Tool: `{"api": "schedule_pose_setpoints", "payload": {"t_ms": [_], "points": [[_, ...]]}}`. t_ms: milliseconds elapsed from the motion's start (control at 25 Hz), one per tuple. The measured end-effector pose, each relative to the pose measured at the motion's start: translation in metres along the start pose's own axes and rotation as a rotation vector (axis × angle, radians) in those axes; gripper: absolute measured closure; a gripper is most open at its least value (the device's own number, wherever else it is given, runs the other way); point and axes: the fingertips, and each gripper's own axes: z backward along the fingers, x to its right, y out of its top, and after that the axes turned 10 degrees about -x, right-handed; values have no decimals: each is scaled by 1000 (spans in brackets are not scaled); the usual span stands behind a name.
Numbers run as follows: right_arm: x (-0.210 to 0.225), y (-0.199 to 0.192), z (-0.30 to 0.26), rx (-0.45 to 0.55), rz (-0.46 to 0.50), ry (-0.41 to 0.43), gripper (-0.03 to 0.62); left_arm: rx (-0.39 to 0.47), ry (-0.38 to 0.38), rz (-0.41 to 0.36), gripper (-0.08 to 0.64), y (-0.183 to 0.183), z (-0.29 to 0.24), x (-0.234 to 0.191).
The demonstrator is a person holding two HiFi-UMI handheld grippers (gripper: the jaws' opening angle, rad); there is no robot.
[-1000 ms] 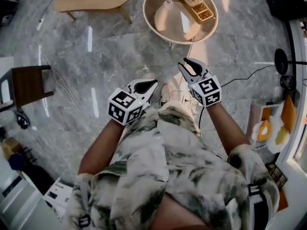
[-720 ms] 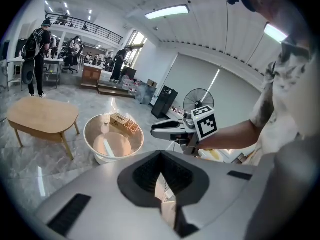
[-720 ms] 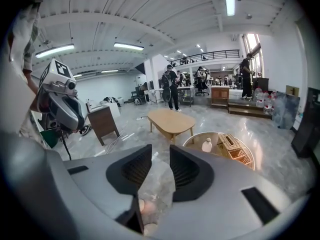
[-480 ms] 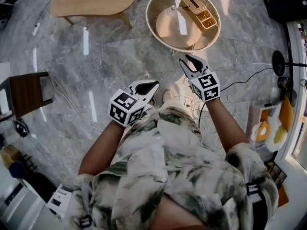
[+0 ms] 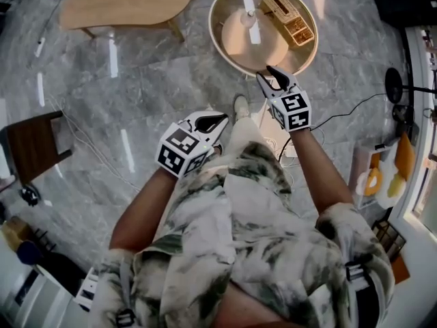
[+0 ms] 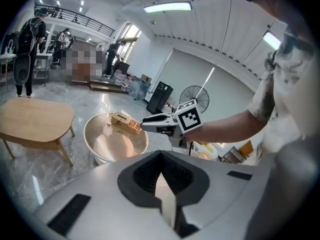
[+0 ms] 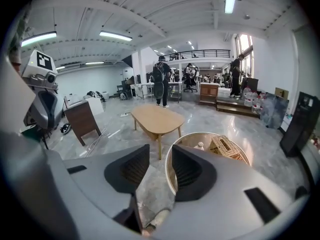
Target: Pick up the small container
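Observation:
A round light table with a raised rim [image 5: 225, 46] stands ahead of me. On it sit a wicker box [image 5: 288, 18] and a small white container [image 5: 248, 18]. My right gripper [image 5: 268, 74] hovers just short of the table's near rim, its jaws opening with nothing between them. In the right gripper view, the container [image 7: 200, 145] and box [image 7: 227, 147] lie beyond the parted jaws of that gripper [image 7: 160, 151]. My left gripper [image 5: 220, 119] is held back by my body, shut and empty. From the left gripper [image 6: 161, 156] I see the right gripper [image 6: 150, 123] reaching toward the table [image 6: 100, 154].
An oval wooden table [image 5: 123, 2] stands at the far left and a dark side table [image 5: 31, 142] at the left. Cables [image 5: 89, 142] trail over the marble floor. A standing fan [image 5: 395, 84] and shelves of clutter [image 5: 386, 183] line the right side. People stand far off.
I have stepped closer to the round table. The right gripper has moved forward to the table's near rim and its jaws have spread wider. The left gripper has stayed by my body.

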Motion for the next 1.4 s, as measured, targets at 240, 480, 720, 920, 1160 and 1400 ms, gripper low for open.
{"api": "schedule_pose_setpoints", "payload": {"t_ms": [240,480,720,920,1160,1400], "points": [[58,15,-68,-22,-2,-2,430,-14,24,25,538,41,-25,-48],[123,26,-132,-47,-16,-5,427,-32,14,81,538,82,-63,-82],[175,19,-196,-63,-35,-10,415,-50,1,106,538,111,-104,-118],[206,10,-238,-75,-72,-15,397,-64,-1,134,538,126,-127,-144],[228,-1,-285,-101,-41,-7,396,-75,-8,181,538,132,-151,-163],[250,-7,-325,-98,-13,7,377,-83,-12,213,538,131,-172,-174]]}}
